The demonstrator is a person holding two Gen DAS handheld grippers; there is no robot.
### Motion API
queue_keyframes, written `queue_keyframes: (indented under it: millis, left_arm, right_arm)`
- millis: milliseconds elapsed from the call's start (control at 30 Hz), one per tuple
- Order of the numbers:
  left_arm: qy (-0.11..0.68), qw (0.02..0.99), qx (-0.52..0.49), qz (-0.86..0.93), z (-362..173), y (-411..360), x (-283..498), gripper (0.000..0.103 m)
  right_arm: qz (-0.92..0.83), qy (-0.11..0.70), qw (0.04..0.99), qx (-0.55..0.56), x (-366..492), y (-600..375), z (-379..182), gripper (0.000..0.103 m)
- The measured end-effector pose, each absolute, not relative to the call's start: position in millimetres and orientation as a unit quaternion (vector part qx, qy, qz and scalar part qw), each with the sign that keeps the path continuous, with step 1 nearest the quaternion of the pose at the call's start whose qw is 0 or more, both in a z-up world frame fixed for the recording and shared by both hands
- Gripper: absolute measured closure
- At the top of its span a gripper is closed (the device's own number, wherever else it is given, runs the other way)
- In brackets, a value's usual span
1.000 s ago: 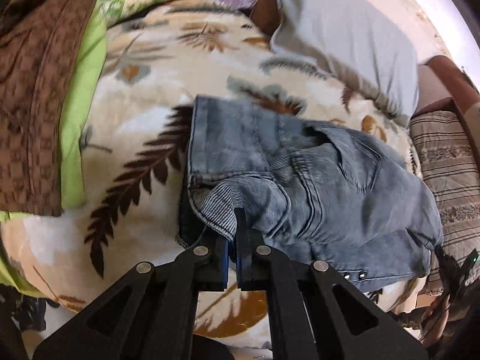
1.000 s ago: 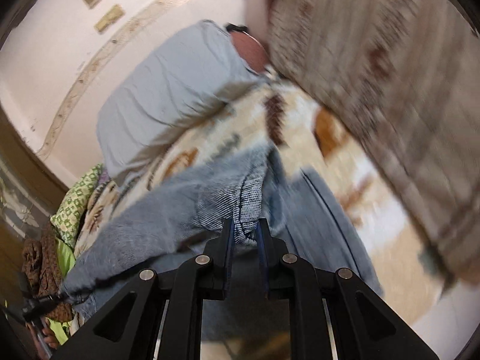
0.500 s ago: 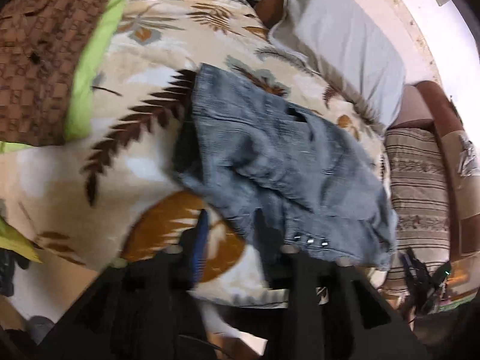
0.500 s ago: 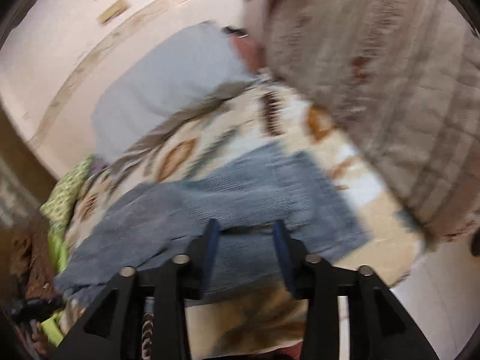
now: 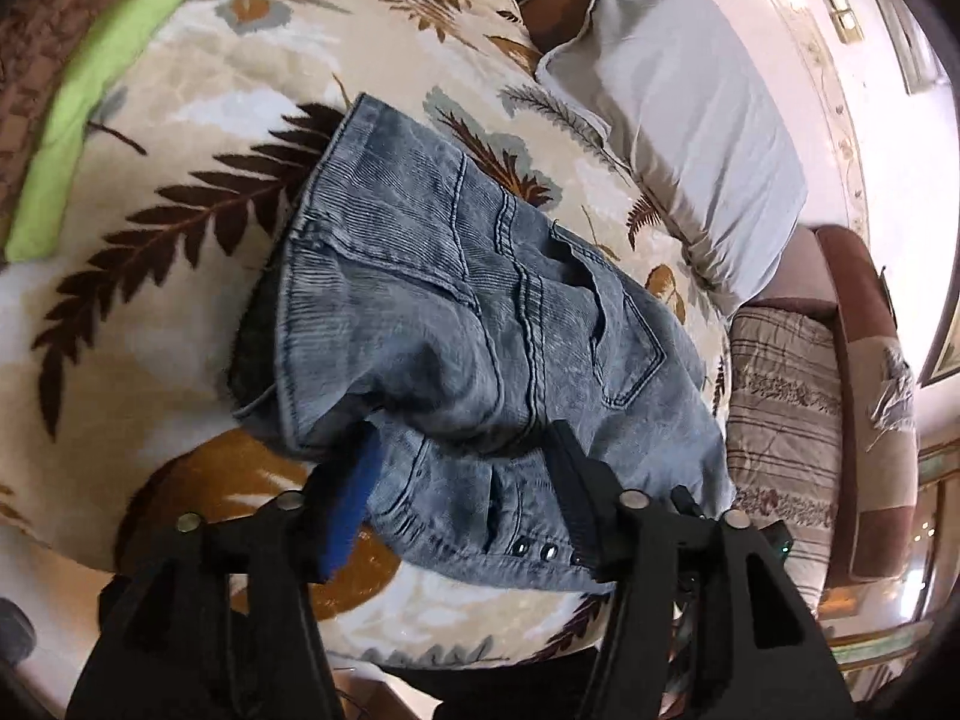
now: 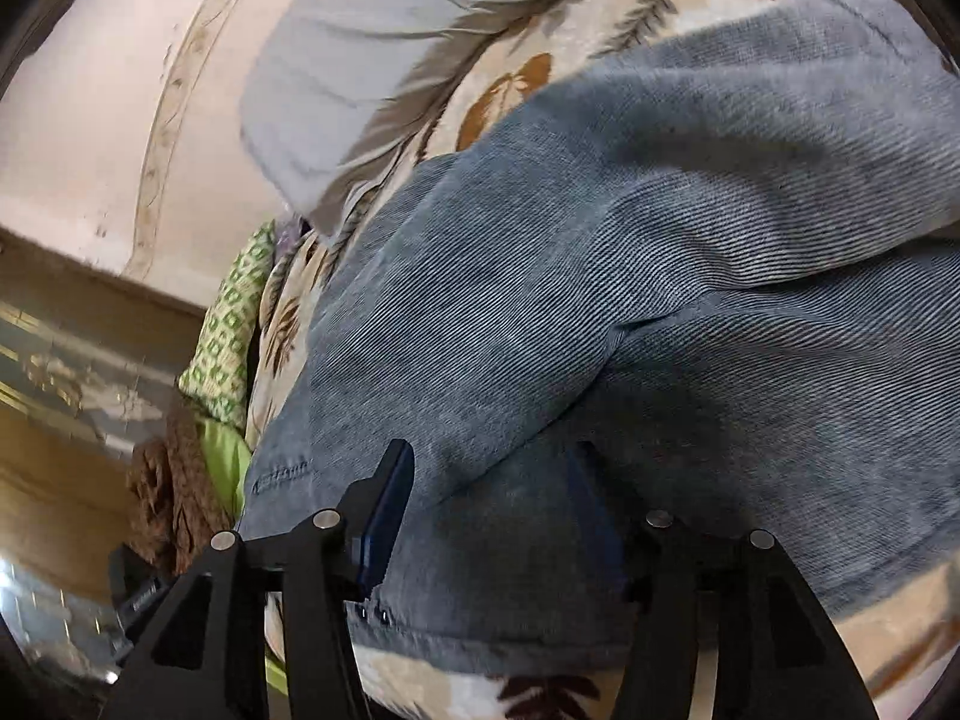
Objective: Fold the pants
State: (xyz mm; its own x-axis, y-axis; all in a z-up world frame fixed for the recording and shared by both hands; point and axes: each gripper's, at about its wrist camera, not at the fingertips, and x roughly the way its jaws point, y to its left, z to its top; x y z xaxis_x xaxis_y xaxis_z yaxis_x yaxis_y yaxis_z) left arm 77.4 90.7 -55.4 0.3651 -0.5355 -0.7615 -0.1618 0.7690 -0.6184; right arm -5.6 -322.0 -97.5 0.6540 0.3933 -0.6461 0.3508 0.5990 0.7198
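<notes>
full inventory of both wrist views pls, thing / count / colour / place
jeans: 1, washed blue denim, folded in a bundle on the blanket, in front of both grippers
blanket: 1, cream with brown and grey leaf print, covers the bed
pillow: 1, pale grey, at the far side of the bed by the wall
striped cushion: 1, beige and brown, right of the jeans in the left wrist view
green cloth: 1, lime, left edge of the bed
brown patterned fabric: 1, beside the green cloth
green-and-white patterned cloth: 1, far end of the bed
left gripper: 1, black, blue pads, open, jeans edge between the jaws
right gripper: 1, black, blue pads, open over the denim
</notes>
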Motion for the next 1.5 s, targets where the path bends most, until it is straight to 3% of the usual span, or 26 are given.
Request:
queue_keyframes:
  millis: [167, 200, 233, 267, 300, 400, 633, 1000, 1167, 1300, 1400, 1500]
  left_arm:
    - [0.56, 0.752, -0.329, -0.115, -72.3, 85.2, 96.5, 0.045]
    - [0.559, 0.751, -0.331, -0.117, -73.1, 84.4, 99.4, 0.049]
    - [0.558, 0.752, -0.33, -0.116, -72.7, 84.0, 101.3, 0.065]
    - [0.557, 0.751, -0.331, -0.124, -71.6, 83.5, 103.6, 0.073]
    - [0.556, 0.75, -0.332, -0.134, -68.9, 83.3, 104.1, 0.08]
    - [0.541, 0.765, -0.317, -0.145, -51.8, 83.6, 99.5, 0.087]
    - [0.529, 0.777, -0.303, -0.157, -34.4, 92.5, 66.1, 0.087]
    - [0.566, 0.761, -0.293, -0.118, -84.0, 98.2, 58.1, 0.087]
    - [0.563, 0.762, -0.293, -0.133, -76.5, 99.2, 54.2, 0.085]
    - [0.563, 0.758, -0.296, -0.146, -74.8, 100.2, 52.6, 0.08]
    - [0.562, 0.758, -0.298, -0.147, -74.5, 97.7, 54.0, 0.075]
    - [0.561, 0.761, -0.292, -0.143, -73.2, 92.1, 56.8, 0.072]
  right_arm:
    - [0.009, 0.404, 0.792, 0.457, 8.9, -313.7, -105.6, 0.047]
    - [0.008, 0.404, 0.794, 0.454, 14.0, -310.9, -105.3, 0.059]
    - [0.01, 0.408, 0.796, 0.447, 17.8, -307.8, -104.5, 0.088]
    - [0.014, 0.409, 0.798, 0.442, 20.0, -305.1, -101.8, 0.099]
    - [0.016, 0.405, 0.803, 0.437, 21.0, -302.0, -96.4, 0.099]
    - [0.036, 0.384, 0.819, 0.424, 14.0, -298.8, -71.7, 0.099]
    - [0.081, 0.366, 0.832, 0.408, -27.2, -296.0, -28.2, 0.099]
    - [0.053, 0.438, 0.81, 0.385, -50.8, -274.8, -86.8, 0.099]
    - [0.046, 0.446, 0.811, 0.376, -57.9, -281.8, -83.7, 0.092]
    - [0.013, 0.405, 0.835, 0.372, -95.7, -329.3, -51.5, 0.079]
    - [-0.073, 0.359, 0.844, 0.392, -138.7, -395.8, -37.7, 0.062]
    - [-0.135, 0.335, 0.821, 0.442, -168.2, -455.6, -44.7, 0.062]
